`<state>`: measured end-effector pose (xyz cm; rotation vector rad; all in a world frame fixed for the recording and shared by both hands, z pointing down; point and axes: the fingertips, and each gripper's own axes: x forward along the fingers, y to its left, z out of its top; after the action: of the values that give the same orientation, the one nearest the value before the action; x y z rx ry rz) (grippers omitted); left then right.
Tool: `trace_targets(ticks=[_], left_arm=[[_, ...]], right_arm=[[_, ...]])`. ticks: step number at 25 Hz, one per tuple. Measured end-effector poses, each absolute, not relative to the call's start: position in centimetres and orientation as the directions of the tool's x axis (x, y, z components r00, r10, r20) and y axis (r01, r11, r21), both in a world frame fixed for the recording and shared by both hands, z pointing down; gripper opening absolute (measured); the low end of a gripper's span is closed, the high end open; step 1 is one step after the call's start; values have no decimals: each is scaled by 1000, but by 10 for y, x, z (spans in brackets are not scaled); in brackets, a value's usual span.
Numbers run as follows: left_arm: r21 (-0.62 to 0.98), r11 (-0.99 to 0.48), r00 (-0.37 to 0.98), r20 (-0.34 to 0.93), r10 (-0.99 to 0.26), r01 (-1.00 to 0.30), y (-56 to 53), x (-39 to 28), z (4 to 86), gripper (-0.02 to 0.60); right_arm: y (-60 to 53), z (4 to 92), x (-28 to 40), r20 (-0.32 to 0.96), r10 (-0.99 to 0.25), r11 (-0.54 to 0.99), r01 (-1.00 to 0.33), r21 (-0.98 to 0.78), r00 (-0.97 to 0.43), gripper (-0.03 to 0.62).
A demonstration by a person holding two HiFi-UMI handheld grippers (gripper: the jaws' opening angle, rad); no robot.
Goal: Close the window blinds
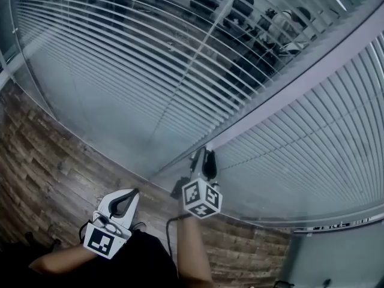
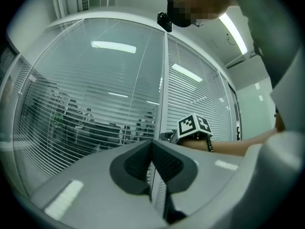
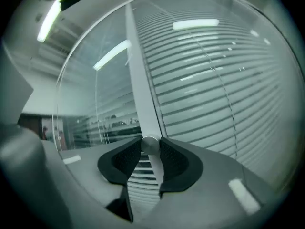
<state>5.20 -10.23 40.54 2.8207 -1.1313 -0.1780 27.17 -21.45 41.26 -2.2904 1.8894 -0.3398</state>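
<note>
Two panes of white slatted blinds stand behind glass, split by a grey window post (image 1: 282,98). The left blinds (image 1: 120,59) are tilted open, and an office shows through them. The right blinds (image 1: 312,152) look nearly flat. My right gripper (image 1: 204,159) reaches to the foot of the post. In the right gripper view its pads (image 3: 174,157) press from both sides on a small round silver knob (image 3: 149,143) on the post (image 3: 139,80). My left gripper (image 1: 125,200) hangs lower left, away from the glass, with its tips together and nothing between them (image 2: 152,144).
Wood-plank floor (image 1: 54,173) runs along the base of the glass. The right blinds' bottom rail (image 1: 336,225) hangs at lower right. A person's bare forearm (image 1: 192,251) carries the right gripper. Chairs and desks (image 1: 240,11) show behind the left pane.
</note>
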Motion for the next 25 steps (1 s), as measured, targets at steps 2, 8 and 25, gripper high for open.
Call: trace_targets(ticks=[2, 8, 25], left_arm=[[131, -720, 719, -69, -692, -681, -101, 52, 408, 2], [123, -723, 720, -73, -690, -680, -94, 50, 408, 2], [144, -697, 693, -84, -716, -702, -98, 37, 404, 2]], right_arm=[[-214, 414, 274, 47, -985, -169, -879, -446, 166, 129], [-210, 415, 279, -2, -994, -80, -770, -633, 105, 138], [-219, 415, 272, 145, -960, -196, -942, 271, 242, 130]])
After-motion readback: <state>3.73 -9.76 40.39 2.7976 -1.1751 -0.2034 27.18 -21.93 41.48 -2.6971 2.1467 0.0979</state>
